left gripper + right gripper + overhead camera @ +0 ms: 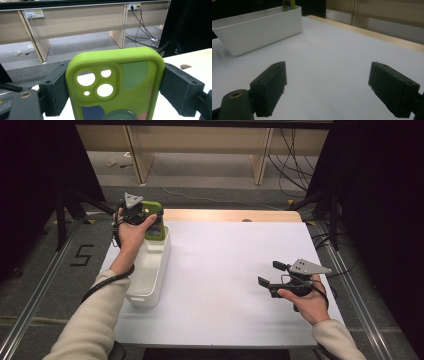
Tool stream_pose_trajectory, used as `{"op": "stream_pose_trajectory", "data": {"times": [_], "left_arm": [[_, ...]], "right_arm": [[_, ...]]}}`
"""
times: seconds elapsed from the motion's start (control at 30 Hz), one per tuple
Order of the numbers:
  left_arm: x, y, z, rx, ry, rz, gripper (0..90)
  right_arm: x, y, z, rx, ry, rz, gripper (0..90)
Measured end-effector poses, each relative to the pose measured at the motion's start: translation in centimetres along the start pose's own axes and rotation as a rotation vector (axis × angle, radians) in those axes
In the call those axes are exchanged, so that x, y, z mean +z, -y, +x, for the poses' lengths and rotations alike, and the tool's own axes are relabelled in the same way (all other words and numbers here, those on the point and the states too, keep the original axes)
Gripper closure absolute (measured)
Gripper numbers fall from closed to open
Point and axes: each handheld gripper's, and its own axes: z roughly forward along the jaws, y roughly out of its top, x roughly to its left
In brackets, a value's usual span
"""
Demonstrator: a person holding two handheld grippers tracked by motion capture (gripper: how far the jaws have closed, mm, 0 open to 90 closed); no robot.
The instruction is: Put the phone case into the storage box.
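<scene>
Matt, rubbery green phone case [117,82]; smooth white plastic bin [150,270]; matt white tabletop [225,280] with wooden edge.

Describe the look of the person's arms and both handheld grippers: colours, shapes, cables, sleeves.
Both arms wear cream long sleeves. The left gripper and right gripper are black, each topped by a grey three-cornered plate dotted with small holes. Their jaws are blocky black pads, each with a small round hole; a brass-coloured ring sits near one. A black cable trails along the left forearm.

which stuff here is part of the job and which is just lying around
In the job:
- green phone case, clamped in the left gripper
- white bin below it
- right gripper, open, empty

Lying about:
- cables on the floor
- wooden desks behind
</scene>
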Motion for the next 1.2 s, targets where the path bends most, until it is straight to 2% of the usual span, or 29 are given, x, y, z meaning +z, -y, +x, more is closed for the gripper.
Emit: {"op": "stream_pose_trajectory", "data": {"times": [0.37,0.4,0.57,0.6,0.63,1.2], "left_arm": [[0.19,0.25,-0.07,-0.01,0.002,0.019,16.3],[0.26,0.2,0.13,0.019,-0.006,0.01,16.2],[0.35,0.31,0.23,0.024,-0.008,0.015,16.2],[0.37,0.34,0.22,0.021,-0.008,0.016,16.2],[0.34,0.44,0.01,-0.012,0.002,0.028,16.2],[0.65,0.72,0.05,-0.009,0.007,0.039,16.1]], "right_arm": [[-0.04,-0.01,0.0,0.0,-0.002,0.001,16.0],[-0.03,-0.01,-0.01,0.0,-0.001,0.001,16.1],[-0.01,0.01,0.01,0.0,-0.003,0.001,16.0],[-0.02,0.0,-0.01,0.0,-0.002,0.001,16.1],[-0.02,-0.01,-0.01,0.0,-0.002,0.001,16.1],[0.03,0.02,0.0,0.001,-0.005,0.002,16.1]]}}
